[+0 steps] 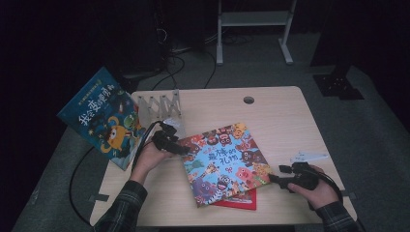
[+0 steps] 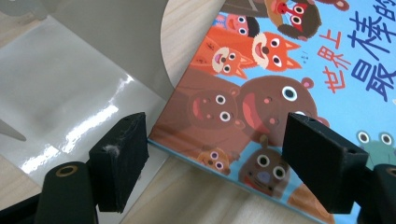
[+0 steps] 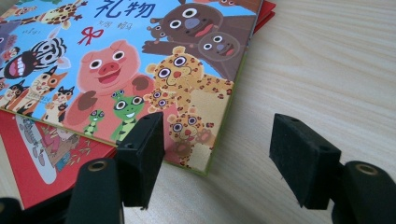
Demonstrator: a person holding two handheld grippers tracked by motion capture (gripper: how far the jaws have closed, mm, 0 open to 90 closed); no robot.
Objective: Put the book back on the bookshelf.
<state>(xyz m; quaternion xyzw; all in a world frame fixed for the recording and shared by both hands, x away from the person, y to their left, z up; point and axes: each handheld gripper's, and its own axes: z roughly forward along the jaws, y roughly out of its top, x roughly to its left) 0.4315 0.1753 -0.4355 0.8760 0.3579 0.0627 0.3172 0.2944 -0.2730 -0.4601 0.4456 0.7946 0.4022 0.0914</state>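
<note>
I see my left gripper [image 2: 215, 158] spread at the animal book's [image 1: 225, 162] upper-left corner; my right gripper [image 3: 217, 156] gapes beside its lower-right corner, over a red book [image 1: 239, 200] on the table [image 1: 280, 116].

We see a pale wood-grain table [image 1: 290, 121]. On it lies a picture book [image 1: 224, 162] with a light blue cover crowded with cartoon animals: an orange fox, brown bears, a pink pig, a green frog, a spotted yellow leopard, a striped zebra. Its title is dark blue and red. Beneath it a red book [image 1: 241, 200] peeks out. A dark blue book [image 1: 100, 116] shows an orange monster and white lettering. Our sleeves [image 1: 121, 210] are dark plaid.
</note>
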